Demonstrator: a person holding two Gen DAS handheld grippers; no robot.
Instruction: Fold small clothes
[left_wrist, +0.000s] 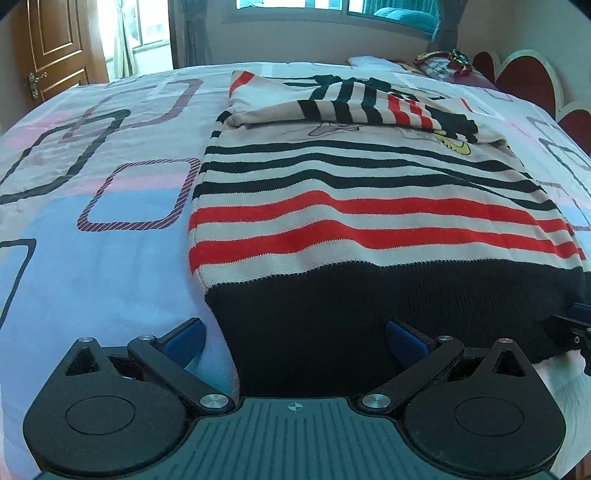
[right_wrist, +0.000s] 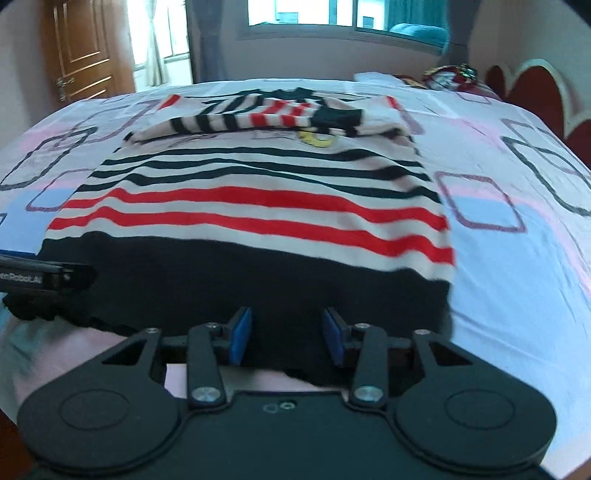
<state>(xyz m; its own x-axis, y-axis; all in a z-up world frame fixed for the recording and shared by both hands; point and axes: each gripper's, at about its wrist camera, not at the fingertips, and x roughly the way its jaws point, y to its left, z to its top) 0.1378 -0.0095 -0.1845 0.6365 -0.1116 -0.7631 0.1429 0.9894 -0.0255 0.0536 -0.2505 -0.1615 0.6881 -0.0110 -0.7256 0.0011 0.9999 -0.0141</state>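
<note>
A small striped sweater (left_wrist: 369, 206) lies flat on the bed, with black and red stripes, a black hem band nearest me and both sleeves folded across its chest. It also shows in the right wrist view (right_wrist: 266, 206). My left gripper (left_wrist: 295, 341) is wide open over the hem's near left corner, with the hem cloth between its blue pads. My right gripper (right_wrist: 287, 338) is open at the near edge of the hem, toward its right side, with the black cloth between its pads. The right gripper's tip shows at the far right of the left wrist view (left_wrist: 576, 325).
The bedsheet (left_wrist: 110, 229) is patterned with rounded squares in pink and blue. Pillows and a bundle (left_wrist: 443, 62) lie at the far right by a red heart-shaped headboard (left_wrist: 517, 77). A wooden door (left_wrist: 51, 44) and windows stand beyond the bed.
</note>
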